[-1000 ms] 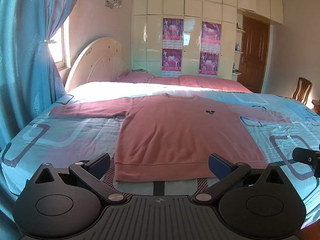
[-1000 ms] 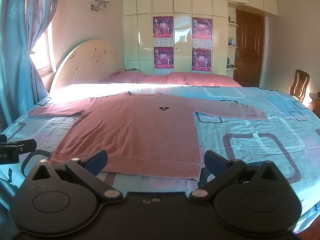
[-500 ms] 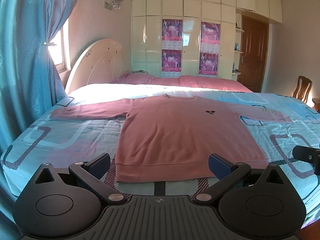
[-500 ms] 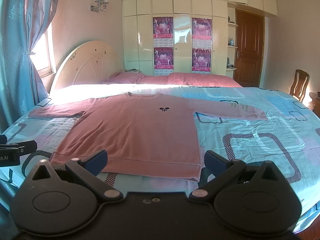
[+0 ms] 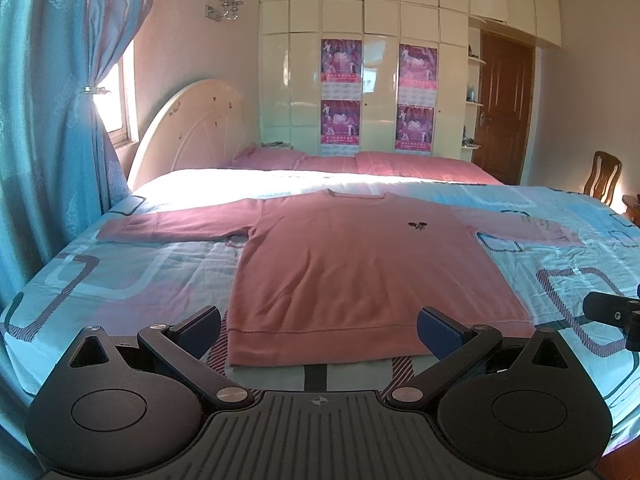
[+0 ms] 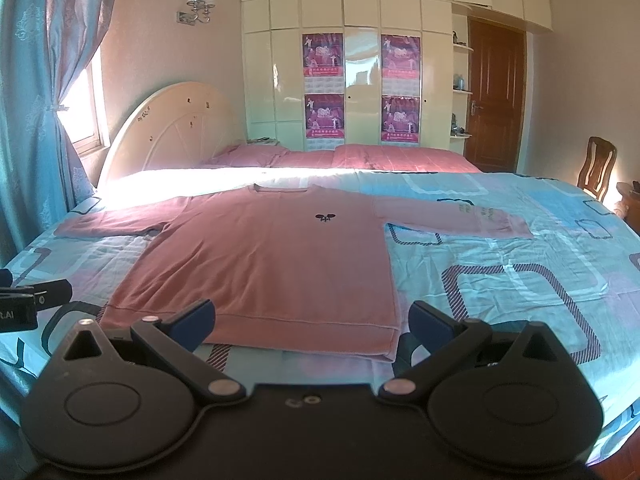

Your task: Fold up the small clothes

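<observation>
A pink long-sleeved sweater (image 5: 360, 264) (image 6: 272, 264) lies flat on the bed, front up, sleeves spread to both sides, hem toward me. A small dark logo (image 5: 416, 225) marks its chest. My left gripper (image 5: 320, 328) hovers open just short of the hem, nothing between its blue-padded fingers. In the right wrist view my right gripper (image 6: 312, 320) is open too, over the hem's right half, holding nothing. Each gripper shows at the edge of the other's view: the right one (image 5: 612, 312) and the left one (image 6: 28, 300).
The bed sheet (image 5: 120, 280) is light blue with square patterns. Pink pillows (image 5: 360, 162) and a cream headboard (image 5: 192, 124) stand at the far end. Blue curtains (image 5: 48, 120) hang at left; a wooden chair (image 5: 602, 176) and a door (image 5: 506, 104) are at right.
Both grippers have shifted very slightly; the sweater lies as before and both stay open.
</observation>
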Tool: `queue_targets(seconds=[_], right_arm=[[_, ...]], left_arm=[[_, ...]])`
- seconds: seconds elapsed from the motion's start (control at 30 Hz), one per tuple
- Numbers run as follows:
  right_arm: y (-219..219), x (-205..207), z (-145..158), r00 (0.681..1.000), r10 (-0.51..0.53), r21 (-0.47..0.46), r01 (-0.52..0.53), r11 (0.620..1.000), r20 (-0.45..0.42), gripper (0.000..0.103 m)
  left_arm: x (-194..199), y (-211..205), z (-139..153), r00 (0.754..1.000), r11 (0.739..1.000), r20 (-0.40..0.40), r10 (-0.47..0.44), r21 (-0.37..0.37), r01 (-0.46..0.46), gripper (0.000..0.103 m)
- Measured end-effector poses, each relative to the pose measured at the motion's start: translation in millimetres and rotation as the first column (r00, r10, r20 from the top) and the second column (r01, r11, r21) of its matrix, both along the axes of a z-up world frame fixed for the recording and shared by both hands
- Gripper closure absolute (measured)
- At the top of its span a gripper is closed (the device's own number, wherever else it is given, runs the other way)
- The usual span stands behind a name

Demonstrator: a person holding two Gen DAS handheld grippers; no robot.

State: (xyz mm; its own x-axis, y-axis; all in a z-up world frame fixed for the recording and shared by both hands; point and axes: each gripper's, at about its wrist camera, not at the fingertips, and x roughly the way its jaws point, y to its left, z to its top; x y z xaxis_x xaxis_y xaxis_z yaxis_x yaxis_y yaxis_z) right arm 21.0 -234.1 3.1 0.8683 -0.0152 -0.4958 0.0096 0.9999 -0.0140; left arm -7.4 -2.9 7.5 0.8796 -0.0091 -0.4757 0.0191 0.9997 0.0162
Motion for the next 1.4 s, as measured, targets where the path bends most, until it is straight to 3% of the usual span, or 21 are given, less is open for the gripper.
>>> queue_targets(seconds=[0.37,0.67,0.9,1.1,1.3,1.4], right_arm=[[-10.9,28.1,13.1,0.999,-0.024,-0.014,0.024,1.000,0.042,0.001],[-30.0,71.9,6.2,0.998,-0.056,-0.011,0.056,0.998,0.040,0.001],[-60.7,128.0,-4.0,0.994,-0.101,0.001,0.101,0.995,0.029,0.000],[-99.1,188.9,-15.1,0.988,-0.155,-0.001,0.155,0.988,0.008,0.000],[-143.1,241.8,-21.1,0.978,-0.207,-0.002,0.207,0.978,-0.018,0.000],[-163.0,265.0,-25.2,0.972,-0.230,-0.011,0.230,0.973,-0.036,0.000]], left_arm=[[33.9,-5.9,7.2,1.000,1.000,0.015,-0.017,-0.005,0.017,0.000],[81.1,-23.7,7.5,0.998,0.998,0.048,-0.044,-0.033,0.046,0.000],[145.3,-42.8,-5.0,0.997,0.993,0.019,-0.077,-0.083,0.079,0.000],[215.3,-73.4,-18.9,0.996,0.994,-0.018,-0.092,-0.062,0.091,0.000],[275.6,-111.8,-24.1,0.997,0.997,-0.020,-0.071,0.015,0.072,0.000],[303.9,-122.8,-30.5,0.997,0.998,-0.059,-0.057,-0.023,0.056,0.000]])
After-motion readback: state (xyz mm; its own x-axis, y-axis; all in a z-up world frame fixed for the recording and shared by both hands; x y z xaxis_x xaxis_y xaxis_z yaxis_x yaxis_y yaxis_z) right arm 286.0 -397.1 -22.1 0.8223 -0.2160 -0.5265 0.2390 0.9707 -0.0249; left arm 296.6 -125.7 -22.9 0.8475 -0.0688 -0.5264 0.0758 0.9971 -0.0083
